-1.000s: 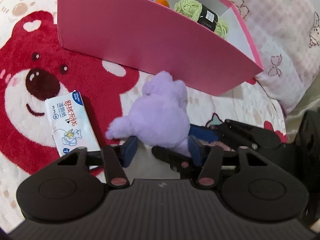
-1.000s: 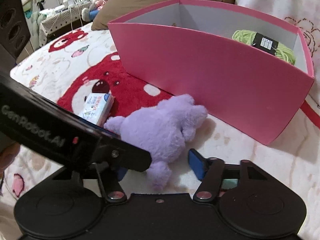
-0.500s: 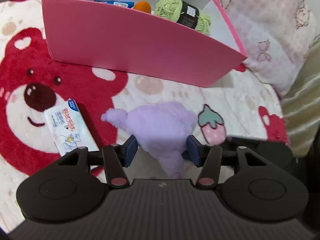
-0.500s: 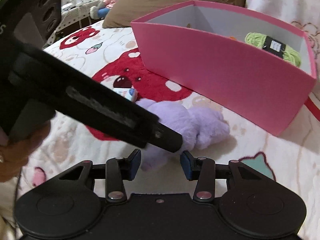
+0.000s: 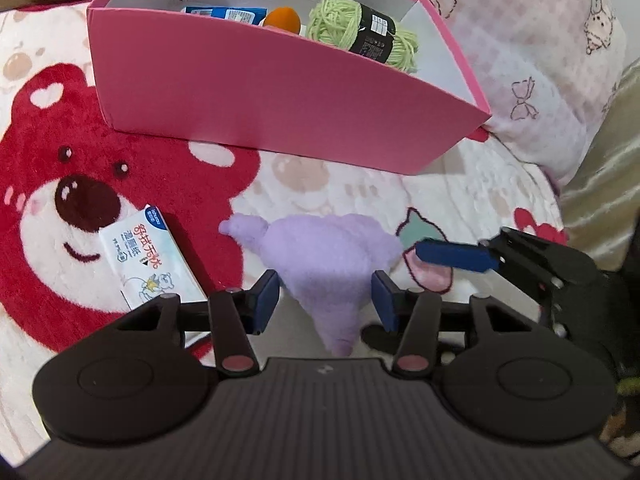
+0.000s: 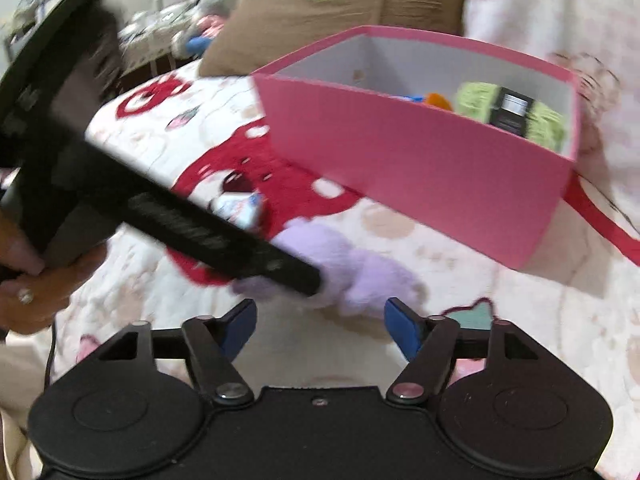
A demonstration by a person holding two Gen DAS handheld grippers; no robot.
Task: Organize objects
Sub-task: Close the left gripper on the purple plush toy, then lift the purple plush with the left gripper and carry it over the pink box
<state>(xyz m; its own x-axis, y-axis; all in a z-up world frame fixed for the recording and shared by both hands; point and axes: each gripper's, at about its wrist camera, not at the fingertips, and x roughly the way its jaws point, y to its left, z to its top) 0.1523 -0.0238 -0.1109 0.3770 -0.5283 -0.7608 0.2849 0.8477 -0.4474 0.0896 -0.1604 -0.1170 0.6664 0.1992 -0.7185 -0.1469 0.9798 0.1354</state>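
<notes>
A purple plush toy (image 5: 320, 256) hangs between the blue pads of my left gripper (image 5: 325, 298), whose jaws are closing and press on its sides. Its lower end dangles over the bedspread. In the right wrist view the plush toy (image 6: 360, 268) lies just beyond my right gripper (image 6: 320, 326), whose jaws are opening wide with nothing between them. One of its blue fingers (image 5: 456, 256) shows to the right of the plush. The pink box (image 5: 280, 92) stands behind, holding green yarn (image 5: 360, 34), an orange item (image 5: 282, 18) and a blue pack (image 5: 228, 14).
A white tissue pack (image 5: 152, 264) lies on the red bear print of the bedspread (image 5: 80, 160), left of the plush. A pale pillow (image 5: 540, 60) sits right of the box. A hand (image 6: 24, 292) holds the left gripper's black body (image 6: 180, 224) across the right wrist view.
The right gripper's jaws have spread wide and drawn back from the plush. The plush has turned in the left gripper's hold and now hangs with its narrow end down.
</notes>
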